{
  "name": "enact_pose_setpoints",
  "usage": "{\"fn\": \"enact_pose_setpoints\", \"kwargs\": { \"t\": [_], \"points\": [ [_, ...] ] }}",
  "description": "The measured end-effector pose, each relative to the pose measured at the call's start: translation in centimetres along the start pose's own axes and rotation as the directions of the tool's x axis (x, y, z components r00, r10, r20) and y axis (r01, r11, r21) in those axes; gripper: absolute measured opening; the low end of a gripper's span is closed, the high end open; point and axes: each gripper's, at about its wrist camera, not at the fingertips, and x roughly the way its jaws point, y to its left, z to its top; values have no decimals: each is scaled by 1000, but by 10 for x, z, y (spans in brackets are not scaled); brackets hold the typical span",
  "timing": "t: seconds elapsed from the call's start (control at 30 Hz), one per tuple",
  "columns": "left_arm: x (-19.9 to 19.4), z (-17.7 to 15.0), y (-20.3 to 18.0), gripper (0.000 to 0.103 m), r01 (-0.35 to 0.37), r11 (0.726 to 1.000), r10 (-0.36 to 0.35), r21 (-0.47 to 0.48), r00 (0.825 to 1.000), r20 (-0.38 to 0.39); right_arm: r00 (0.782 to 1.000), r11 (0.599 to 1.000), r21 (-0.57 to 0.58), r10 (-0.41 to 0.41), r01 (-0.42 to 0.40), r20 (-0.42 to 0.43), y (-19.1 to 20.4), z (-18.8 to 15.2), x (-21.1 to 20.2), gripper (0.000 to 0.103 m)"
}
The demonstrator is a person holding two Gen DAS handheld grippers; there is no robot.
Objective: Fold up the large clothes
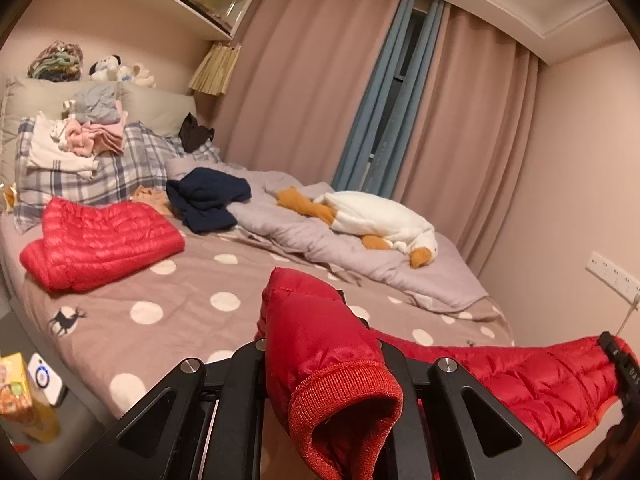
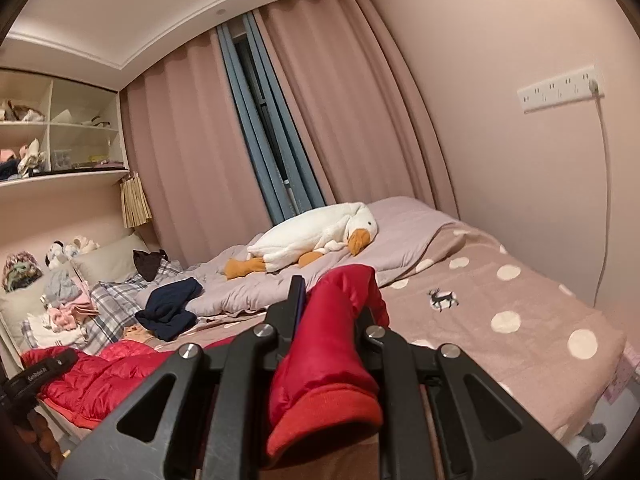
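Left wrist view: two red puffer jackets, one folded (image 1: 100,242) on the bed (image 1: 192,312), one (image 1: 520,380) stretched between both grippers. Left gripper (image 1: 320,344) and right gripper (image 2: 332,312) each have fingers clamped on one ribbed cuff. One plush goose (image 1: 376,224) lies behind.

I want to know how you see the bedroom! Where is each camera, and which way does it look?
Left wrist view: on the left gripper, shut on the red puffy jacket, facing across the polka-dot bed; the right gripper shows.
Right wrist view: on the right gripper, clamping the jacket's other cuff, facing the pink curtains.
Shared: the white plush goose.
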Motion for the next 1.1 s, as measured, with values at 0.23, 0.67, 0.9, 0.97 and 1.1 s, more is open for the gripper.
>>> {"fn": "enact_pose_setpoints", "kwargs": {
  "t": [0.23,0.67,0.9,0.97,1.1],
  "points": [
    [-9,3,-4,11,-3,1000,3,22,1000,16,1000,1000,-20,-9,10,22,1,2,-6,15],
    [36,16,-21,11,-13,993,19,119,999,-48,989,993,-93,-85,73,-125,-2,3,40,18],
    [62,10,-26,11,-30,992,37,126,998,-52,981,993,-78,-97,85,-165,-9,-3,73,18],
    [76,12,-20,11,-36,995,43,96,996,-74,979,994,-81,-93,80,-179,-8,-3,84,18],
    [105,13,-18,11,-55,996,63,75,993,-100,975,993,-86,-91,75,-201,-6,-3,114,19]
  ]
}}
